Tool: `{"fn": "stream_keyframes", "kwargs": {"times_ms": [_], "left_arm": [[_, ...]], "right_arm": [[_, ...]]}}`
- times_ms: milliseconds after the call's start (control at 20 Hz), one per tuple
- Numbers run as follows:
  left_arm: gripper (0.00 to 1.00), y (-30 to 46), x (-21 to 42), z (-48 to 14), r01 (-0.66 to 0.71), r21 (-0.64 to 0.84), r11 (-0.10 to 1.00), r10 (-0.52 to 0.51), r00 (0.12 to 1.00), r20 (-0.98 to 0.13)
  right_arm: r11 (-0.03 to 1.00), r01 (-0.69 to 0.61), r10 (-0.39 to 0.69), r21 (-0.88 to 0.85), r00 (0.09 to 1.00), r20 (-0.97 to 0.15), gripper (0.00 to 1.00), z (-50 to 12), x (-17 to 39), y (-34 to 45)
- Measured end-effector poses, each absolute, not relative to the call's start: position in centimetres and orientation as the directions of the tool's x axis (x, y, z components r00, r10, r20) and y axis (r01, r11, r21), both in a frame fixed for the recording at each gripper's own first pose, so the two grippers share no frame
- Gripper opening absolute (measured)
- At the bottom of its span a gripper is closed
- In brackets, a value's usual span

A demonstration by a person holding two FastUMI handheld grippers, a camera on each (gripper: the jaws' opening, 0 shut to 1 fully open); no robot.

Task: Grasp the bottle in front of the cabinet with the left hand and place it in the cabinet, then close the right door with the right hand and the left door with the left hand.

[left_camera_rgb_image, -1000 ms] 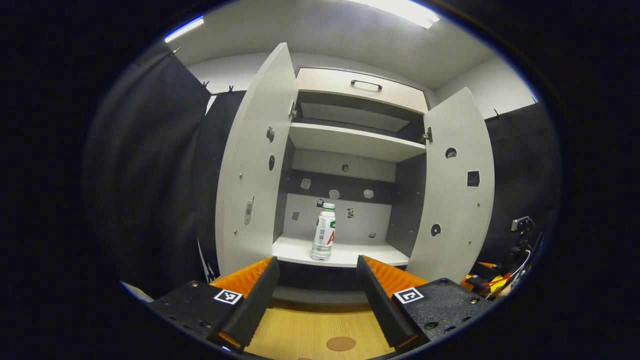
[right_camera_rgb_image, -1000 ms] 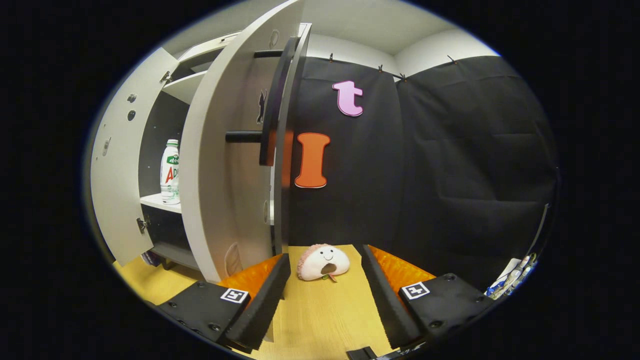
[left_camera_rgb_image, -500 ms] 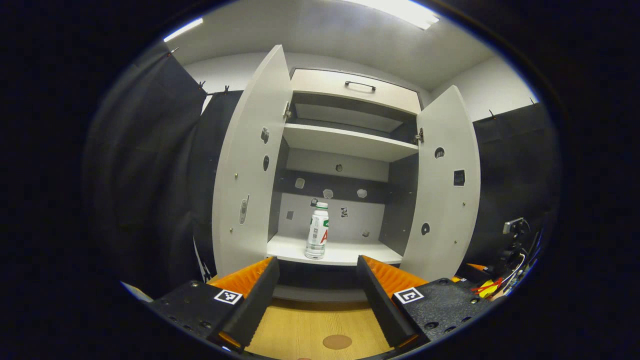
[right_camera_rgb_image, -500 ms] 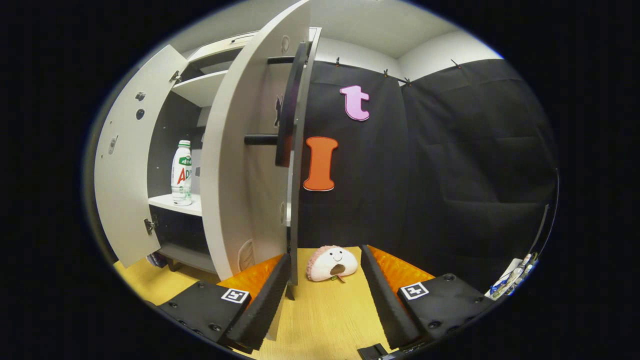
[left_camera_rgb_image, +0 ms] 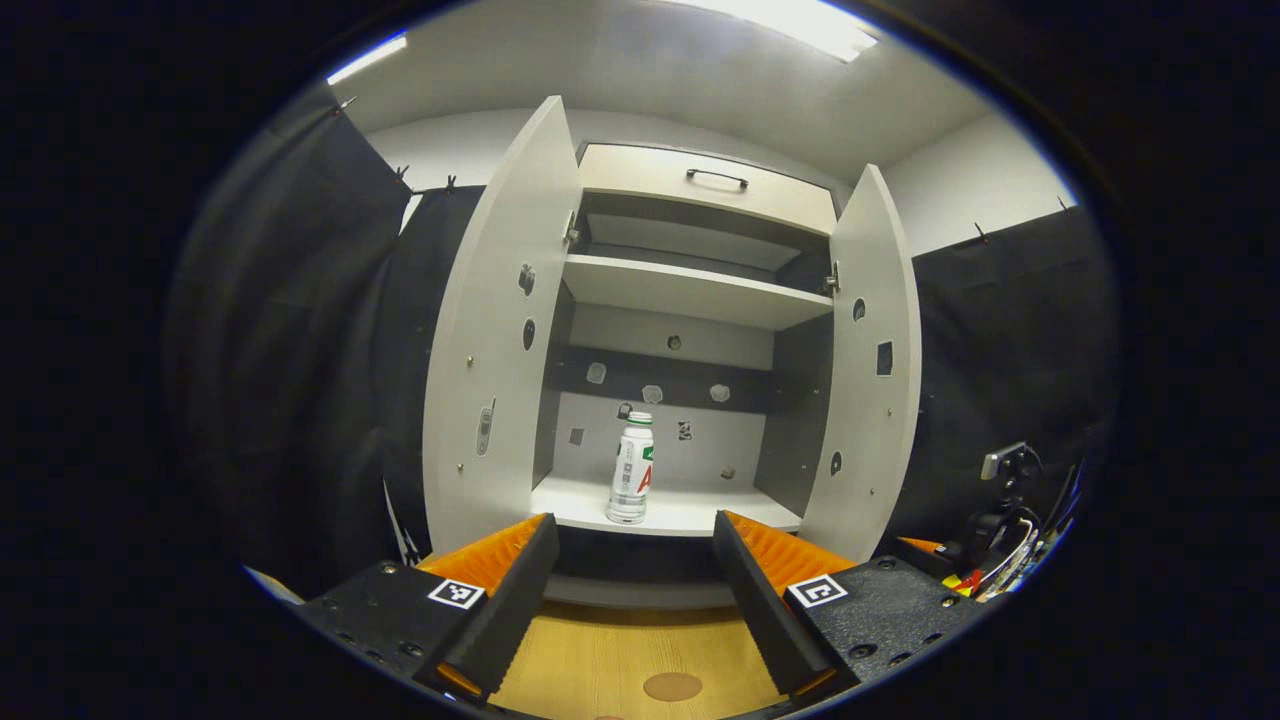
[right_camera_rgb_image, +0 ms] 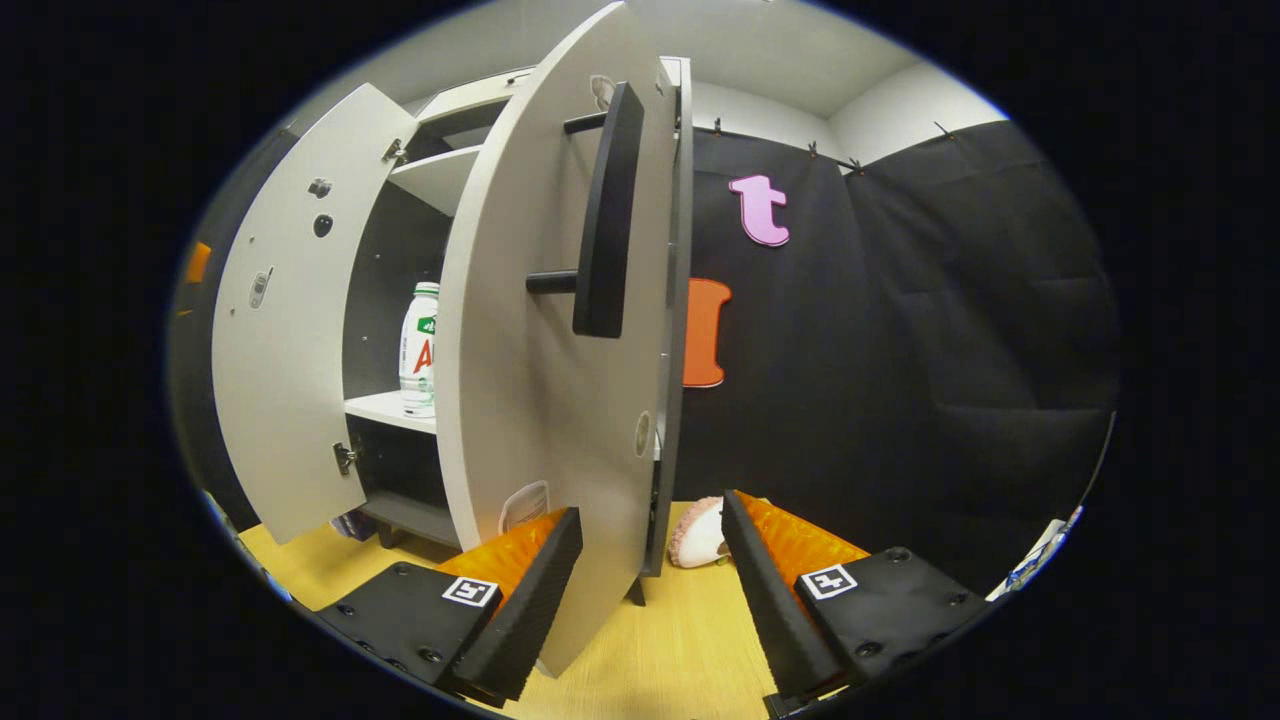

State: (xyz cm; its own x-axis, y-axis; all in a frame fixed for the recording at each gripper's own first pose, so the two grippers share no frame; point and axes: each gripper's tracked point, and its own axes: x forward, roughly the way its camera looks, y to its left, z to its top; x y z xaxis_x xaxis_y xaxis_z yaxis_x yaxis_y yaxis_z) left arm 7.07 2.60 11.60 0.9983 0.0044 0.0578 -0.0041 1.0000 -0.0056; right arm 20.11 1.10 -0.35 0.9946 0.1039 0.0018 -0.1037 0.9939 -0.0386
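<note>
1. Black cloth walls close in the booth around a pale cabinet (left_camera_rgb_image: 690,190) that stands on a wooden bench (left_camera_rgb_image: 610,660); both its doors stand open.
2. Upright on the lower shelf (left_camera_rgb_image: 680,508), near its front edge, is the bottle (left_camera_rgb_image: 630,468), so the placing looks done and the doors are what remains.
3. Judging by its thin panel and hinges, the right door (right_camera_rgb_image: 545,360) should be stiff, light and free to swing; a push on its flat outer face, or a hold on its long dark handle (right_camera_rgb_image: 603,215), ought to serve.
4. Right gripper (right_camera_rgb_image: 650,560) sits low at that door's bottom edge, fingers (right_camera_rgb_image: 520,590) spread wide, holding nothing, with the door's lower corner between them.
5. Left gripper (left_camera_rgb_image: 630,570) hangs back before the cabinet, also wide open and empty, well clear of the left door (left_camera_rgb_image: 490,340).
6. A plush toy (right_camera_rgb_image: 698,535) lies on the bench just behind the right door, outside its inward swing. The bottle may stand close to the door's path.
</note>
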Motion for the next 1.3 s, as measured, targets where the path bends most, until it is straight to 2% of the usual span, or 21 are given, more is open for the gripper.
{"fn": "stream_keyframes", "kwargs": {"times_ms": [300,650,700,750,950,1000,1100,1200,1300], "left_arm": [[0.95,5.0,6.6,11.7,-0.049,-0.011,0.999,0.050,0.997,0.063],[0.97,7.4,5.9,12.0,-0.086,-0.019,0.996,0.088,0.993,0.075],[0.95,7.7,6.0,12.0,-0.091,-0.018,0.996,0.092,0.993,0.076],[0.95,8.0,6.0,12.1,-0.095,-0.018,0.995,0.096,0.992,0.077],[0.97,9.2,5.6,11.9,-0.108,-0.010,0.994,0.109,0.991,0.075],[0.92,9.8,5.2,11.9,-0.113,-0.006,0.994,0.113,0.991,0.076],[0.92,11.0,5.1,11.8,-0.124,-0.003,0.992,0.123,0.989,0.079],[0.97,12.6,5.0,11.4,-0.136,-0.004,0.991,0.136,0.988,0.076],[0.98,14.7,5.0,10.9,-0.166,-0.005,0.986,0.166,0.984,0.070]], "right_arm": [[0.991,-0.127,0.128,-0.046,0.991,0.025,0.87,0.3,22.2,4.1],[0.988,-0.133,0.140,-0.077,0.985,0.096,0.87,2.2,28.0,7.4],[0.985,-0.145,0.154,-0.095,0.983,0.099,0.94,2.3,29.0,8.4],[0.982,-0.150,0.161,-0.117,0.983,0.092,0.94,2.1,30.0,9.2],[0.978,-0.135,0.153,-0.159,0.983,0.105,0.95,2.5,30.9,10.4],[0.979,-0.133,0.150,-0.155,0.983,0.103,0.95,2.4,31.0,10.4],[0.982,-0.131,0.144,-0.138,0.985,0.094,0.94,2.5,31.2,10.3],[0.983,-0.130,0.141,-0.128,0.987,0.079,0.94,2.6,31.4,10.1],[0.983,-0.127,0.137,-0.134,0.988,0.069,0.94,2.9,31.5,10.3]]}}
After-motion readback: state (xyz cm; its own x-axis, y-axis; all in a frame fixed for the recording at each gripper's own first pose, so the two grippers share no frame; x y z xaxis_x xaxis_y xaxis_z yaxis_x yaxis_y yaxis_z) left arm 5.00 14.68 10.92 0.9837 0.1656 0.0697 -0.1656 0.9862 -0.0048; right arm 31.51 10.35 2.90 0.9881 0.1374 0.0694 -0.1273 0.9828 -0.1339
